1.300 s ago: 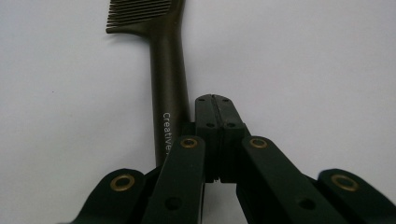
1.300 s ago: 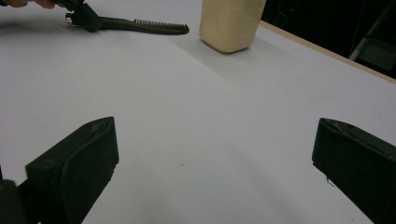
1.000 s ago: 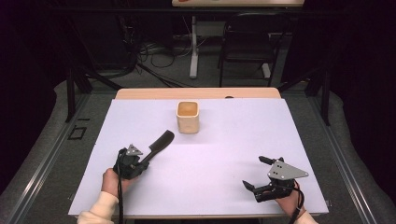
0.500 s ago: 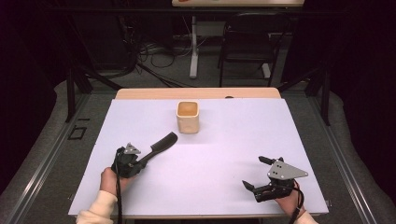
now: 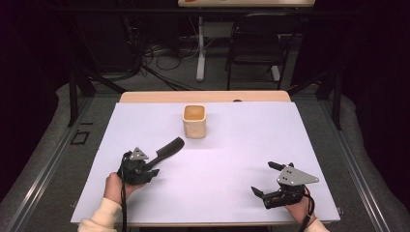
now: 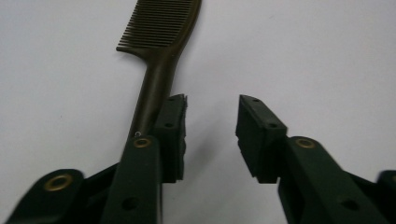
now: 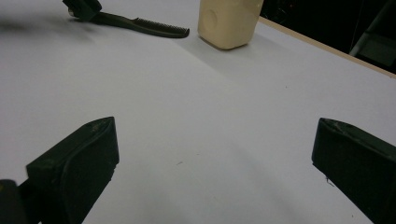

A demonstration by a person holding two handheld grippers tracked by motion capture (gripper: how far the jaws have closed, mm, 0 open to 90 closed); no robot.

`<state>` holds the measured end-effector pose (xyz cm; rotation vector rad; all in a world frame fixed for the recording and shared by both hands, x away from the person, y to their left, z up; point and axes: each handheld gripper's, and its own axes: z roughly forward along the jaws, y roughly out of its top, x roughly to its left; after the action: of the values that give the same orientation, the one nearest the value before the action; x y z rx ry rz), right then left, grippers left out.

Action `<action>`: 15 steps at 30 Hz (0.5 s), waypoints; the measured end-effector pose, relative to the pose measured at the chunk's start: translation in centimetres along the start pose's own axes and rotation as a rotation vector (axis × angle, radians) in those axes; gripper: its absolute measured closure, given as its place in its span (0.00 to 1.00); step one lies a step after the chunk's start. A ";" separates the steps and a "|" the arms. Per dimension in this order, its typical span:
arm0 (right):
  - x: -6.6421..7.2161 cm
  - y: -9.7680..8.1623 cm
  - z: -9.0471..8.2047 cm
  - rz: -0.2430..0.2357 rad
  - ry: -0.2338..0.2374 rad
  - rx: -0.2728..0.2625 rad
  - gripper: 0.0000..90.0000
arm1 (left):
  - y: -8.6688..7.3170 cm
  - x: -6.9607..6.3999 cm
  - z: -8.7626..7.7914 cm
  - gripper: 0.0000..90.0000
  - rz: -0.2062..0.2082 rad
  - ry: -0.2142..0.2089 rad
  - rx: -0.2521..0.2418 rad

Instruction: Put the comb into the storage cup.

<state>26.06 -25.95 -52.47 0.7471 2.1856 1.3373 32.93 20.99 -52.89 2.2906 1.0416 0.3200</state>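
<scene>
On the white table (image 5: 232, 159), the comb (image 5: 169, 147) lies released beside the left gripper (image 6: 210, 116), whose jaws have just been opening; it could be dragged if withdrawal is skewed. The right gripper (image 5: 271, 180) is spread, empty.

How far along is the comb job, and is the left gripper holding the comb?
Looks done: the comb lies flat on the white table, short of the beige cup. In hand: the left gripper has just been opening its jaws; the handle now lies beside one jaw, not between them, so nothing is gripped. The right gripper rests open and empty. Left, if anything: perhaps drawing the left gripper back.
</scene>
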 end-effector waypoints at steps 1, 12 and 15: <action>0.0 0.0 0.0 0.000 0.001 -0.002 0.00 | 0.1 0.0 0.0 0.52 0.002 0.001 0.000; 0.0 0.0 0.0 0.001 0.001 -0.002 0.00 | 0.8 0.4 -0.6 0.14 0.039 0.058 0.007; 0.0 0.0 0.0 0.002 0.003 0.001 0.00 | 1.0 0.7 -0.7 0.07 0.040 0.062 0.011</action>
<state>26.05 -26.00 -52.47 0.7478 2.1884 1.3392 33.69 21.28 -51.70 2.3267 1.0316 0.4046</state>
